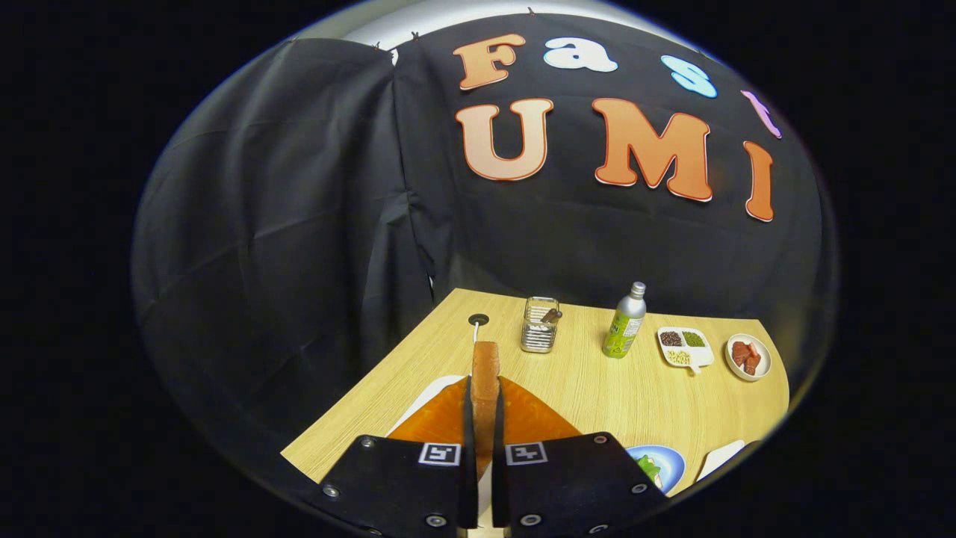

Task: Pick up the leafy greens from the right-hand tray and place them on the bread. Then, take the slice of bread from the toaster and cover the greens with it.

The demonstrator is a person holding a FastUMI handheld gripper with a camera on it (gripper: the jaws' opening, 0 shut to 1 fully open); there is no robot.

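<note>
My gripper (484, 418) is shut on a slice of bread (485, 373), which stands on edge between the two black fingers (407, 478) and sticks out ahead of them. Below it lies an orange toaster or mat surface (534, 418) on a white sheet. Just right of the fingers, a blue plate (665, 465) holds leafy greens (648, 469), partly hidden by the right finger.
On the wooden table (597, 388) beyond the fingers stand a metal mesh holder (539, 326), a green-labelled bottle (624, 323), a white divided dish (684, 347) and a small bowl of red pieces (747, 356). A cable hole (479, 320) is at the far edge. A white tray corner (723, 456) is at right.
</note>
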